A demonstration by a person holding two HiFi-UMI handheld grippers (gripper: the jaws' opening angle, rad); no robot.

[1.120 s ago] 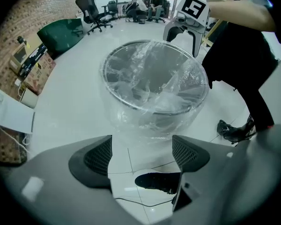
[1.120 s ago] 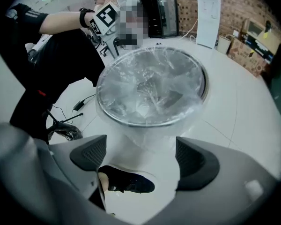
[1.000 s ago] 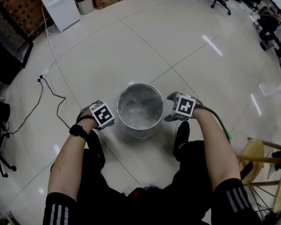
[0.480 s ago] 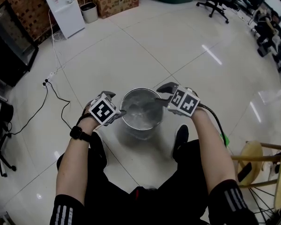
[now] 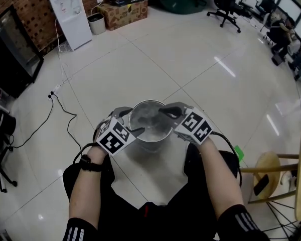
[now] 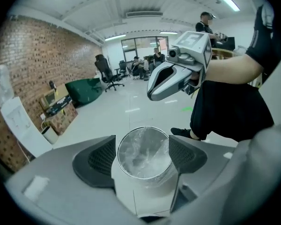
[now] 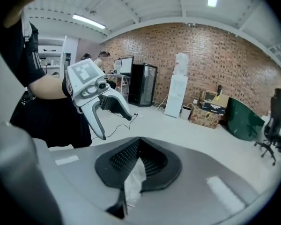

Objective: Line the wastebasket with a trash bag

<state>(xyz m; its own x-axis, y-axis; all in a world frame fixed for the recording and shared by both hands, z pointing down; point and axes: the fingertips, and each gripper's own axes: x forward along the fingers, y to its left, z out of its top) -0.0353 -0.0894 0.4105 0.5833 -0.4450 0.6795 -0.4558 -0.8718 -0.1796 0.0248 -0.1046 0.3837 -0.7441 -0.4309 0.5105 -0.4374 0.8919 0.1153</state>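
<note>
A round metal wastebasket (image 5: pixel 149 134) stands on the tiled floor between the person's feet, with a clear trash bag (image 5: pixel 149 120) lining its inside. Both grippers hang above its rim and touch nothing. My left gripper (image 5: pixel 130 120) is over the left side. Its jaws are wide apart, have just been closing a little, and hold nothing. In the left gripper view the lined basket (image 6: pixel 143 156) shows far below, between the jaws. My right gripper (image 5: pixel 165 109) is over the right side. Its jaws have just closed and hold nothing that I can see.
A white water dispenser (image 5: pixel 70 14), a small bin (image 5: pixel 96 23) and a cardboard box (image 5: pixel 123 6) stand at the far wall. A black cable (image 5: pixel 65 119) runs across the floor on the left. A wooden stool (image 5: pixel 271 167) is at the right, a black cabinet (image 5: pixel 15 44) at the left.
Both grippers have risen from beside the basket to above its rim and tilted up. The right jaws went from wide open to shut.
</note>
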